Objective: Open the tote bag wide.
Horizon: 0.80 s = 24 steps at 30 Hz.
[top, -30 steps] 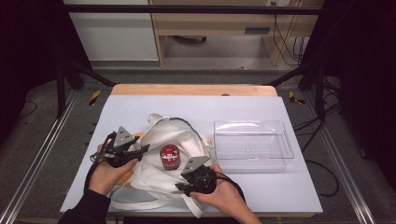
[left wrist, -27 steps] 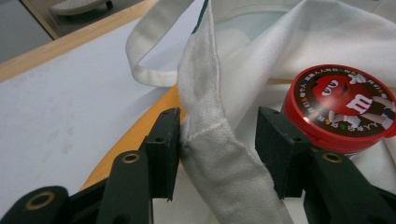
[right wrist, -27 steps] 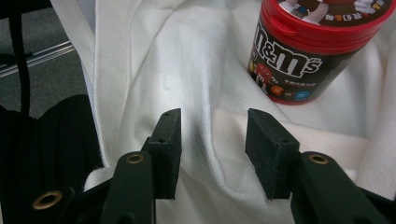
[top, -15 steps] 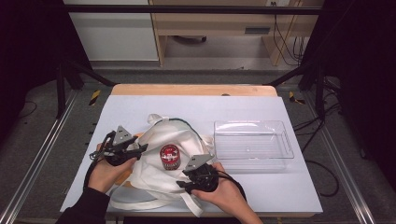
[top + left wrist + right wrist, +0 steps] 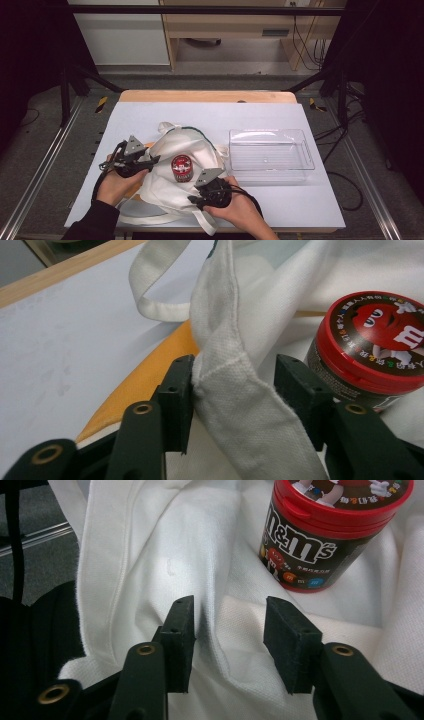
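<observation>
- White cloth bag (image 5: 172, 187) lies crumpled on the table's (image 5: 260, 112) near left part, and both our tongs work at it.
- Our left gripper (image 5: 235, 385) has a folded strap of the bag between its jaws; one pad touches the cloth, the other stands off, and the jaws have just been closing.
- Our right gripper (image 5: 227, 630) straddles a fold of the bag, jaws parted, pressing nothing.
- On the bag between our grippers stands a red-lidded candy tub (image 5: 181, 167).
- Right of the bag sits a clear plastic tray (image 5: 240, 160).
</observation>
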Tool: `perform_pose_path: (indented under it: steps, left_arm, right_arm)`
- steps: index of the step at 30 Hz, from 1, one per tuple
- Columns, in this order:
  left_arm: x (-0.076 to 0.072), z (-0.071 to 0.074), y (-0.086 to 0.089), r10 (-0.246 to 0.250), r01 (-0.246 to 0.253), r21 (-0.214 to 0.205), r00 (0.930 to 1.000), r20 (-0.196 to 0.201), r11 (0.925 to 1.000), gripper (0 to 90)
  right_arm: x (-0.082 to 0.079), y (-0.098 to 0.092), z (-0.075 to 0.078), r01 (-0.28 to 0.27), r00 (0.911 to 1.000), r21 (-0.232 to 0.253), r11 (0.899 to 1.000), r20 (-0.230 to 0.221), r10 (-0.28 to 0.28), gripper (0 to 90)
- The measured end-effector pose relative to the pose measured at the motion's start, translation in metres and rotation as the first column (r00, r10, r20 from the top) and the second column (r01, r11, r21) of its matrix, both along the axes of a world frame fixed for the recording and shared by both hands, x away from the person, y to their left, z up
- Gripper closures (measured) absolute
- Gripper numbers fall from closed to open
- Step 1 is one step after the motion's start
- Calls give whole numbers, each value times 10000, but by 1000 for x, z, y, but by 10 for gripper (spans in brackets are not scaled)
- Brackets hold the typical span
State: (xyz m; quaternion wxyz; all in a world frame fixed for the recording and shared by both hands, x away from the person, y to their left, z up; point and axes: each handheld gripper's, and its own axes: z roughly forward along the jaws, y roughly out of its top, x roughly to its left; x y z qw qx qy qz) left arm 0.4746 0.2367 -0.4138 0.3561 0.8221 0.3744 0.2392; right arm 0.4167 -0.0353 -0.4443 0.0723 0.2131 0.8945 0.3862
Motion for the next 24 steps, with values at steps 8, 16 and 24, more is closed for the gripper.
perform_pose_path:
  steps: [8, 16, 24]
  left_arm:
    - [5, -4, 1, 333, -330, 329, 9994, -76, 9989, 682]
    - [4, 3, 7, 561, -572, 398, 9980, 280, 9976, 744]
    - [1, 33, 33, 1353, -1327, -306, 9844, 1120, 9907, 760]
  right_arm:
    - [-5, 6, 0, -321, 9994, -61, 9995, 82, 322, 768]
    - [-9, 7, 5, -241, 9981, -149, 9996, 563, 249, 875]
    - [-17, 0, 24, 7, 9913, 374, 9993, 1317, -56, 883]
